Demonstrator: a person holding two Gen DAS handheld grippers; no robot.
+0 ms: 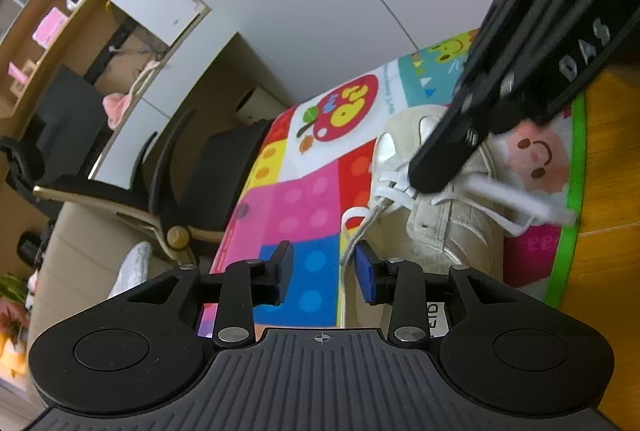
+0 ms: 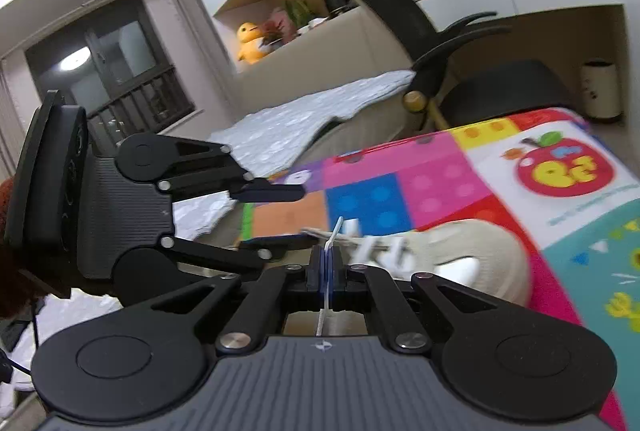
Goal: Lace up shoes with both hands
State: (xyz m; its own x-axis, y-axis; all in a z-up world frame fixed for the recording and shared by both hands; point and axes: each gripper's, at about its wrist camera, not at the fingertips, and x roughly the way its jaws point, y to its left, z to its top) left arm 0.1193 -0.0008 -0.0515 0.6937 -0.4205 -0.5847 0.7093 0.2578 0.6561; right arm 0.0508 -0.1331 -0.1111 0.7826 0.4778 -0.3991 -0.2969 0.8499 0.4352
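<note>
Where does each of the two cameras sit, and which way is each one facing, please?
Left wrist: on the left tool, open, facing the beige shoe and loose lace; the right tool crosses above.
Right wrist: on the right tool, shut on the lace, facing the shoe's toe; the left tool shows at left.
Shared: shoe, colourful mat, black chair.

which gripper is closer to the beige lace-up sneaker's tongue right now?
Right. The right gripper sits over the beige sneaker, shut on a white lace. The left gripper is open, back beside it.

Right gripper (image 2: 328, 273) clamped on white lace (image 2: 329, 255), beige shoe (image 2: 472, 255) beyond
</note>
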